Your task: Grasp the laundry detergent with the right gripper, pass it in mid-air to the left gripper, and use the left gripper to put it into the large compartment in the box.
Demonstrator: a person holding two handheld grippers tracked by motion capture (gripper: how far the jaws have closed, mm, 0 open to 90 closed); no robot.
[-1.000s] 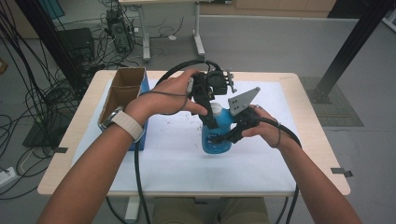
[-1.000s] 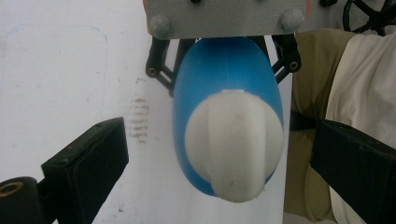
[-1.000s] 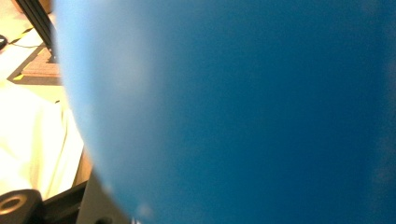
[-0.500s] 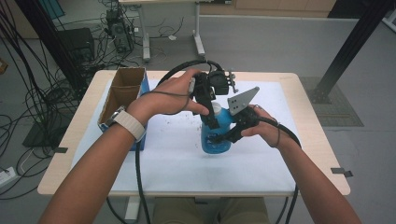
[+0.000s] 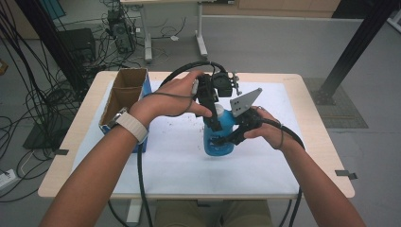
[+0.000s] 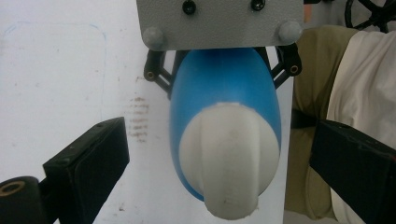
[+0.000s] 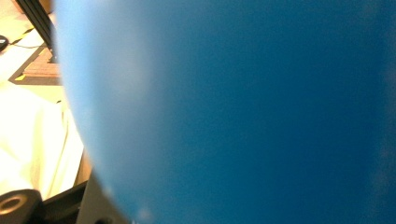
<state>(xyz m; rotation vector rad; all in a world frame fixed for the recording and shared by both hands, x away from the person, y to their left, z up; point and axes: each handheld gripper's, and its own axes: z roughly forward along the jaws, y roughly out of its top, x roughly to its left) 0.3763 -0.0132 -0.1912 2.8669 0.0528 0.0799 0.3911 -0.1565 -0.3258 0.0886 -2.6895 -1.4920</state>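
A blue bottle [image 5: 218, 142] with a white cap [image 6: 225, 161] stands upright on the white sheet at the table's middle. My right gripper [image 5: 227, 140] comes in from the right and is shut on the bottle's body; in the right gripper view the blue wall [image 7: 243, 107] sits right against the camera. My left gripper [image 5: 213, 118] points down over the bottle's top. In the left gripper view it [image 6: 219, 163] is open, one black jaw on each side of the cap with a gap on both sides. The right gripper's grey plate [image 6: 219, 21] lies just beyond the bottle.
An open cardboard box [image 5: 124, 94] with blue sides stands at the table's left, beside my left forearm. The white sheet [image 5: 165, 161] carries a few small brown specks near the bottle. Cables trail from both grippers over the table's near edge.
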